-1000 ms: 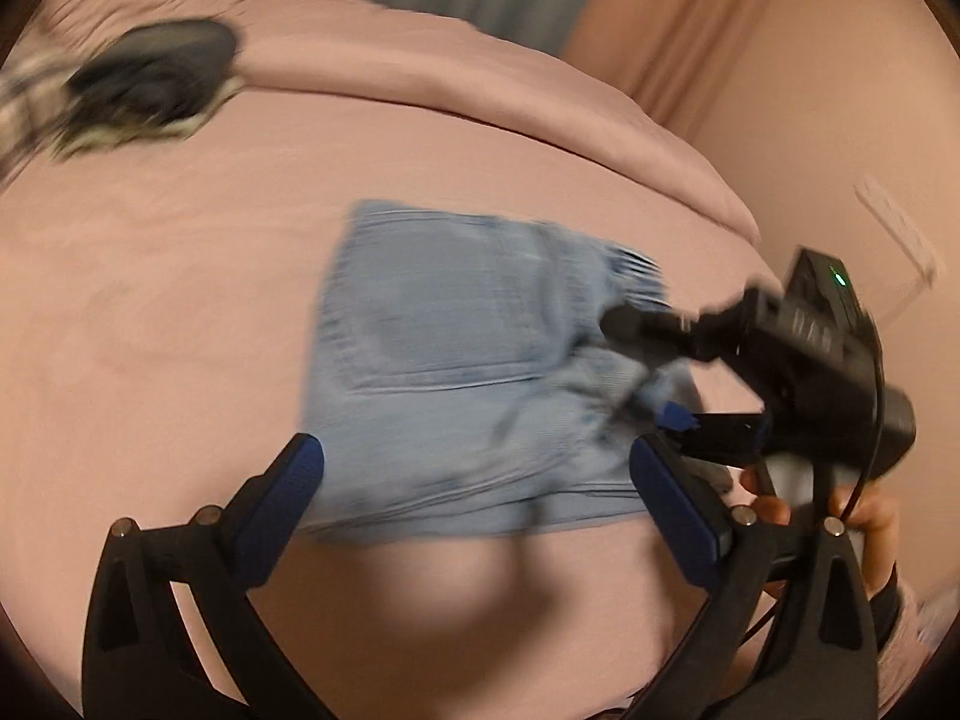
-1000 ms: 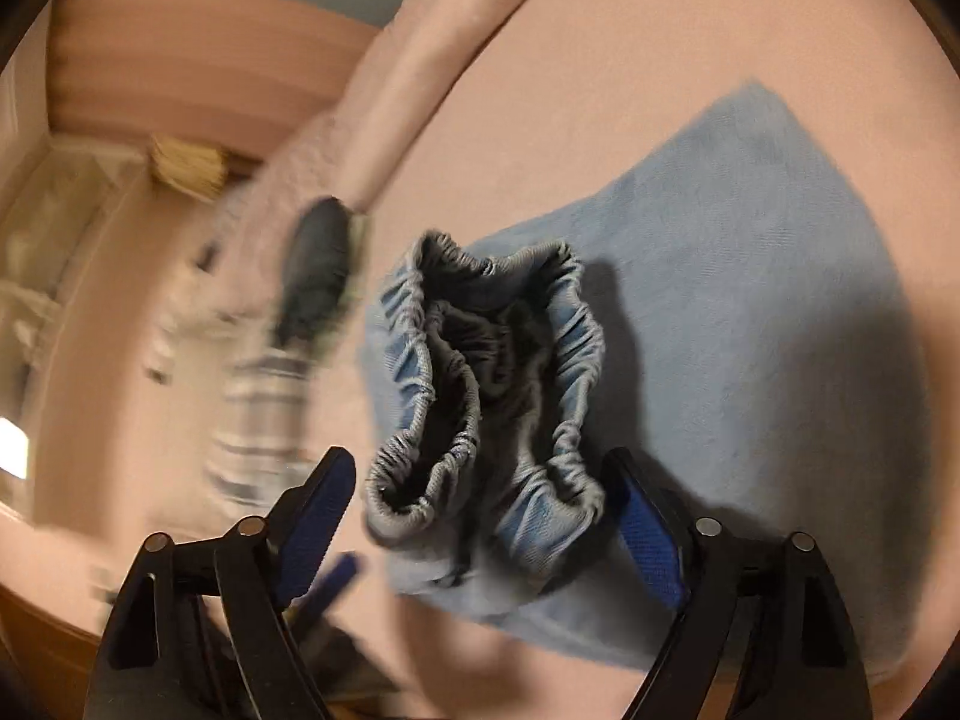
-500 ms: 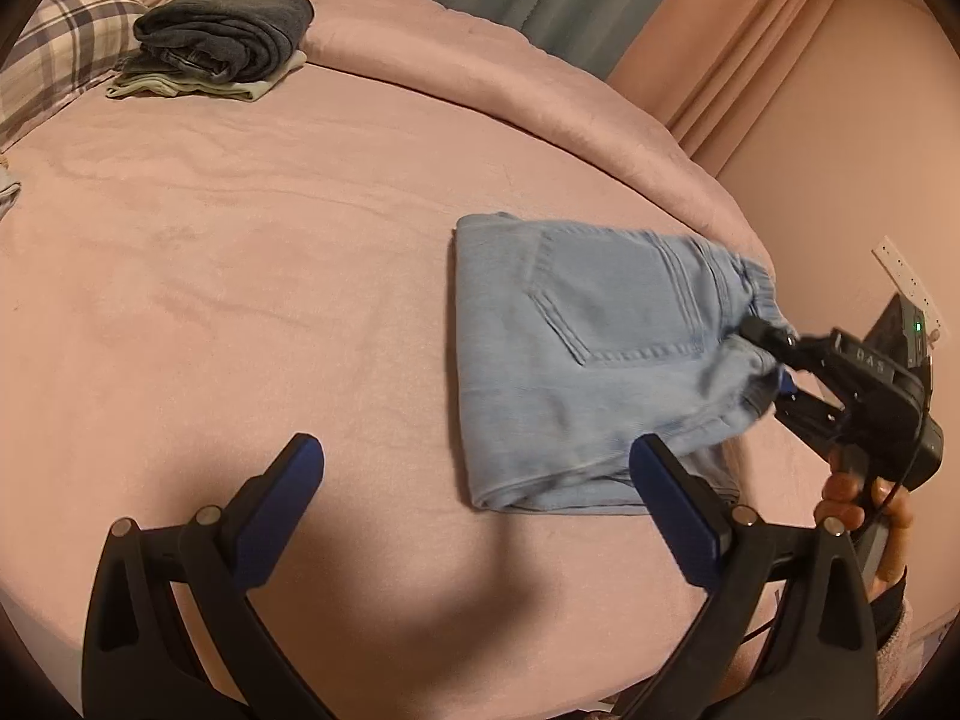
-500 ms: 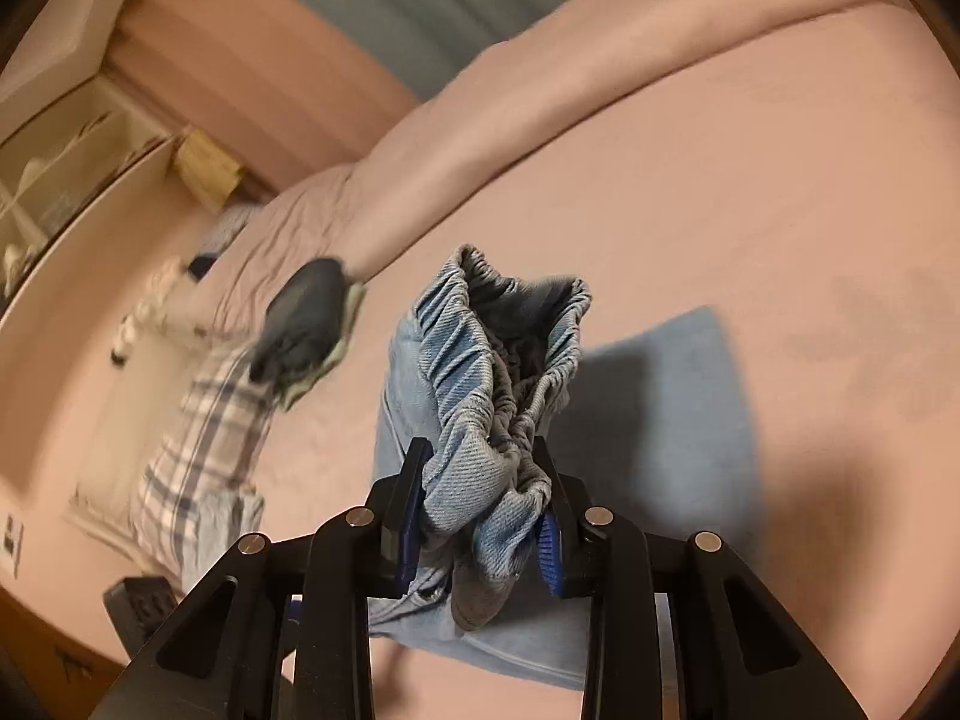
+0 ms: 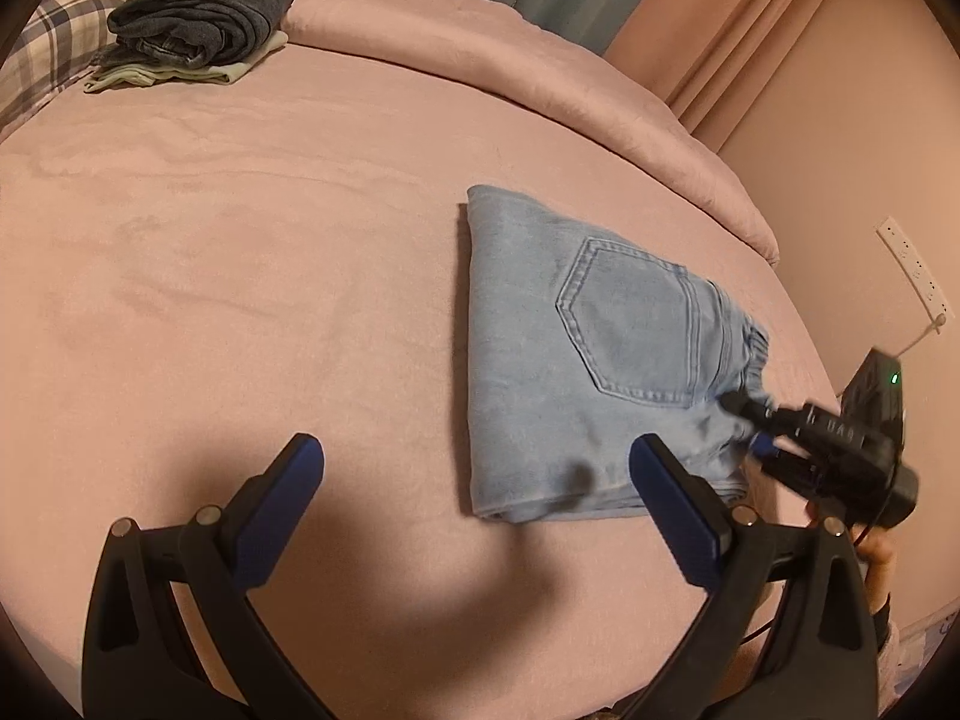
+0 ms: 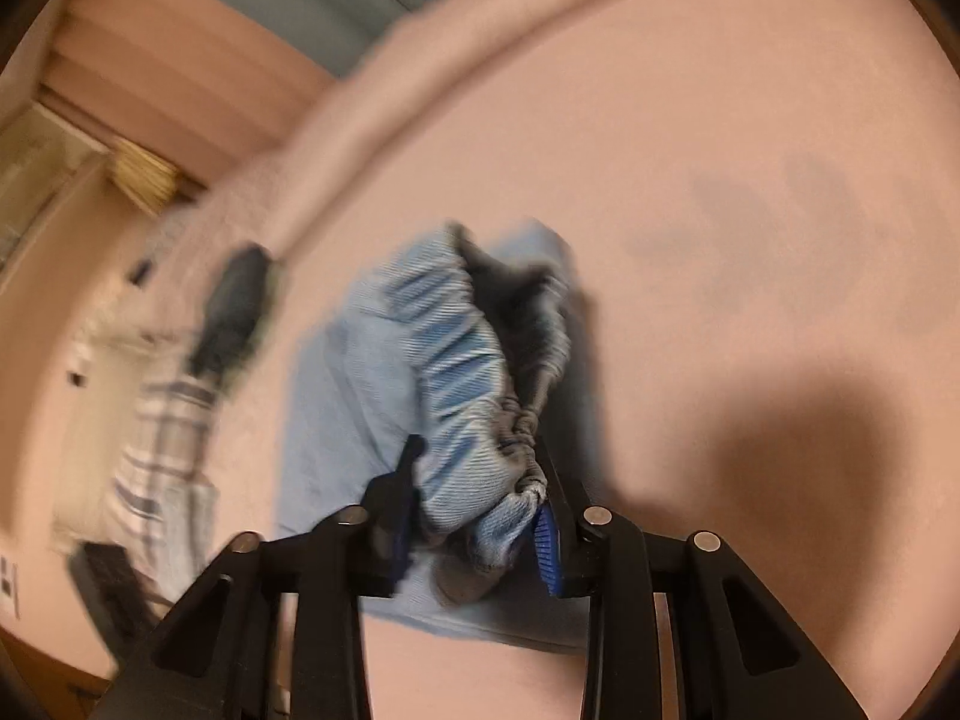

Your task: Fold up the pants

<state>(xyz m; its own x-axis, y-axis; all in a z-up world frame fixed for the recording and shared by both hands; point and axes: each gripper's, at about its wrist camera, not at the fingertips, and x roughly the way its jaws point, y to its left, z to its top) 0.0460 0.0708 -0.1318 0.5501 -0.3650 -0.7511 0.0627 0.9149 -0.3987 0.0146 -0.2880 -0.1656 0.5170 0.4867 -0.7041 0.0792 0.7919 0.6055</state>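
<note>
The pants [image 5: 576, 360], light blue denim folded into a compact rectangle with a back pocket facing up, lie near the bed's [image 5: 240, 252] right edge. The right claw [image 6: 480, 516] pinches their bunched elastic waistband. The left claw [image 5: 474, 492] hovers spread wide, holding nothing.

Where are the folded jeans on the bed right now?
The light-blue jeans lie right of centre on the pink bed, waistband pinched in the right tool.
</note>
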